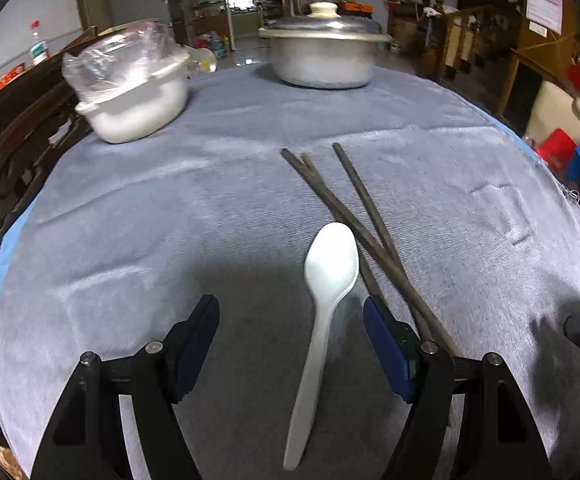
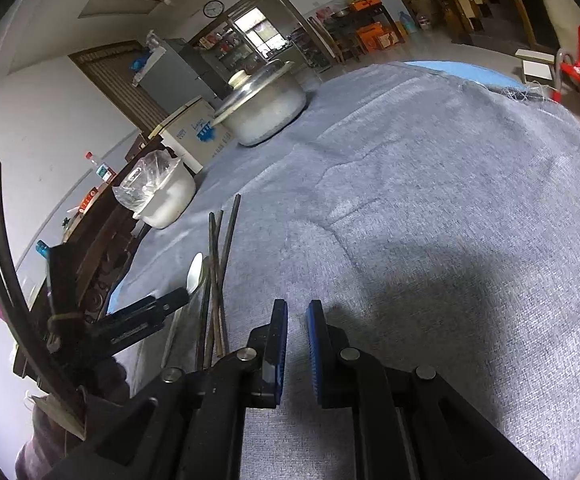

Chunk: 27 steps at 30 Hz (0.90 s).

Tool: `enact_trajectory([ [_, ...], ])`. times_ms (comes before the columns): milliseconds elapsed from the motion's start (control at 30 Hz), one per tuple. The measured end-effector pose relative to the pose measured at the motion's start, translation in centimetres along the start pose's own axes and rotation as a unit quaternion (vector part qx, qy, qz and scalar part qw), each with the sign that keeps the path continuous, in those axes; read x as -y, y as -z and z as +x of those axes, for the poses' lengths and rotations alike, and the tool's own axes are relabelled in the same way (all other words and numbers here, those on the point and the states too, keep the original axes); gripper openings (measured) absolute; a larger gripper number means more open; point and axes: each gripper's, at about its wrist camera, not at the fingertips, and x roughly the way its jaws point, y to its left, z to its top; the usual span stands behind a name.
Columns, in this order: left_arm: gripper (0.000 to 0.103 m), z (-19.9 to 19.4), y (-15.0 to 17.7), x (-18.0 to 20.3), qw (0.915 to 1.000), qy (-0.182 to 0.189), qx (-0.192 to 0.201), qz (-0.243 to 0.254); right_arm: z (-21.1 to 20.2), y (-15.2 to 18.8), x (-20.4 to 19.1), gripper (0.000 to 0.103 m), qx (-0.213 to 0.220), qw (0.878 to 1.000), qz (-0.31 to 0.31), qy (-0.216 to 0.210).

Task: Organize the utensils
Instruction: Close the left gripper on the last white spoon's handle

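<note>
Spoon (image 1: 325,320) and chopsticks (image 1: 353,220) lie loose on the grey cloth of the worktop (image 1: 170,208), near its front edge. The white spoon rests bowl-away, its handle running back between the fingers of the left hand-held gripper (image 1: 290,340), which stands spread wide with nothing in it. The dark chopsticks cross one another just to the right of the spoon; one passes under or against the edge of the spoon's bowl, and their near ends run beneath the gripper's right finger.

The right hand-held gripper (image 2: 295,344) hovers over bare cloth to the right of the utensils, its blue pads nearly together with a narrow gap and nothing between them.

The step in hand looks like picking up the spoon with the left gripper. To do it well, centre the handle between the pads, come low enough to catch the thin plastic without pinching the cloth, and close on the straight part of the handle, not the bowl. Lift straight up so the bowl clears the chopsticks without dragging them. The lidded pot (image 1: 323,48) and white bowl (image 1: 138,108) stand well apart at the far side.
</note>
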Motion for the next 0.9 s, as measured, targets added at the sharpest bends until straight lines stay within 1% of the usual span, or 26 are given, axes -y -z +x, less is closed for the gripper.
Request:
enact_trajectory([
  [167, 0.075, 1.6, -0.6, -0.2, 0.9997, 0.011, -0.018, -0.009, 0.2, 0.0, 0.0, 0.012, -0.001, 1.0, -0.001, -0.003],
  [500, 0.074, 2.1, -1.4, -0.9, 0.999, 0.032, -0.002, -0.029, 0.8, -0.1, -0.4, 0.012, -0.007, 1.0, -0.01, -0.001],
  [533, 0.069, 2.1, -1.5, -1.0, 0.9989, 0.035, 0.001, -0.032, 0.8, -0.3, -0.6, 0.012, -0.007, 1.0, -0.014, -0.001],
  [567, 0.059, 2.1, -1.5, -1.1, 0.9988, 0.037, 0.004, -0.032, 1.0, -0.5, -0.8, 0.012, -0.007, 1.0, -0.018, -0.001],
  [600, 0.054, 2.1, -1.5, -1.1, 0.9988, 0.037, 0.007, -0.032, 1.1, -0.7, -1.0, 0.013, -0.007, 1.0, -0.023, -0.002],
  [633, 0.046, 2.1, -1.5, -1.2, 0.9988, 0.037, 0.008, -0.031, 1.3, -1.0, -1.3, 0.013, -0.008, 0.999, -0.032, -0.002],
  [667, 0.04, 2.1, -1.6, -1.3, 0.9987, 0.04, 0.008, -0.032, 1.7, -1.3, -1.7, 0.013, -0.009, 0.999, -0.044, -0.002],
  [700, 0.038, 2.0, -1.6, -1.5, 0.9984, 0.044, 0.008, -0.034, 2.1, -1.8, -2.1, 0.013, -0.013, 0.998, -0.054, -0.004],
  [733, 0.032, 2.0, -1.5, -1.8, 0.9981, 0.048, 0.008, -0.038, 2.8, -2.3, -2.5, 0.013, -0.019, 0.998, -0.066, -0.008],
  [800, 0.032, 1.7, -1.3, -2.4, 0.9974, 0.054, 0.007, -0.047, 4.0, -3.3, -3.5, 0.013, -0.033, 0.995, -0.087, -0.019],
  [867, 0.032, 1.5, -1.0, -3.0, 0.9968, 0.056, 0.006, -0.056, 6.0, -4.6, -4.8, 0.013, -0.058, 0.991, -0.118, -0.037],
  [900, 0.032, 1.4, -0.8, -3.2, 0.9968, 0.055, 0.007, -0.058, 7.1, -5.2, -5.4, 0.018, -0.07, 0.988, -0.13, -0.044],
])
